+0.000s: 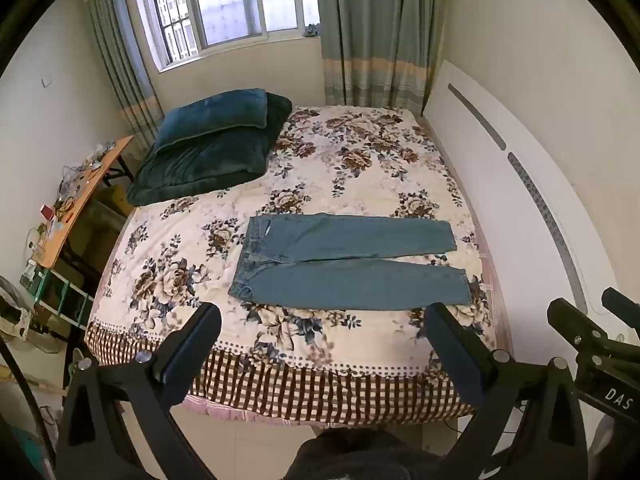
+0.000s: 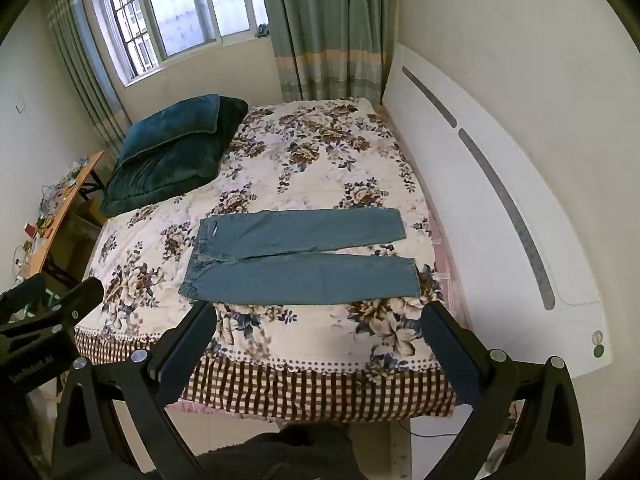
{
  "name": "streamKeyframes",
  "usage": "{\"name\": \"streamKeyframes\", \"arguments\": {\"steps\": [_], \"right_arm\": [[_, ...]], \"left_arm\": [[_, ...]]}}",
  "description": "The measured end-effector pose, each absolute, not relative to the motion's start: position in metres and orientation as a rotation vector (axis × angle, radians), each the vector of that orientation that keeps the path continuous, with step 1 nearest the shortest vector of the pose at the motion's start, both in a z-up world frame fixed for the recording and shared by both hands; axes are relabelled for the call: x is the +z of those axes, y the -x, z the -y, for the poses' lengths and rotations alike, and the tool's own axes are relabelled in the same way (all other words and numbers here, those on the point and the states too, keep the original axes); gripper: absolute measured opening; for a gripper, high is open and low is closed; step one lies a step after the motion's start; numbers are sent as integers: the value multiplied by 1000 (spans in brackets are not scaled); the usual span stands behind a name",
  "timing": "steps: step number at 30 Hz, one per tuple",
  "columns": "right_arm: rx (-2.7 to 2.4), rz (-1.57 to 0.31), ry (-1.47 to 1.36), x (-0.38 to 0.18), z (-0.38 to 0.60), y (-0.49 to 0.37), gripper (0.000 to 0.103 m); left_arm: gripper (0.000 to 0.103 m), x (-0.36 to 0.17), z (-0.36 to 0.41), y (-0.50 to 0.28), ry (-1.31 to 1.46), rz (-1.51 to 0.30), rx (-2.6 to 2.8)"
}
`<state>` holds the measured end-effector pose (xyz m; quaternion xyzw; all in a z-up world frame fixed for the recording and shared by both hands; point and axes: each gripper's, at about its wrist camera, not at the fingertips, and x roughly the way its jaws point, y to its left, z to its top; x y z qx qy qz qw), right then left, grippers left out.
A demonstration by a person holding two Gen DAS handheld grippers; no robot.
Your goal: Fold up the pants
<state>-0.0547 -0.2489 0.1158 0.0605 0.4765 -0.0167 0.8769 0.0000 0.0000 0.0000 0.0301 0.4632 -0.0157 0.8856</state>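
A pair of blue jeans [image 1: 348,260] lies flat on the floral bedspread [image 1: 360,168], waistband to the left, both legs stretched to the right and slightly apart. It also shows in the right wrist view [image 2: 300,256]. My left gripper [image 1: 324,316] is open and empty, held above the bed's near edge, short of the jeans. My right gripper [image 2: 320,316] is open and empty too, at the same distance. The right gripper also shows at the right edge of the left wrist view [image 1: 592,320], and the left gripper at the left edge of the right wrist view [image 2: 52,300].
Dark teal pillows [image 1: 212,148] lie at the bed's far left. A white headboard [image 1: 520,208] runs along the right. A cluttered wooden desk [image 1: 76,204] stands left of the bed. Window and curtains [image 1: 372,32] are behind. Tiled floor [image 1: 248,440] lies below.
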Motion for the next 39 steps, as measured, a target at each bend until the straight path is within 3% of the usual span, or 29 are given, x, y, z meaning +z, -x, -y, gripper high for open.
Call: {"name": "streamKeyframes", "arguments": {"steps": [39], "right_arm": [[-30,-954,-122,142,257,58,103]], "left_arm": [[103,22,9,-2,-61,-929,-53]]}}
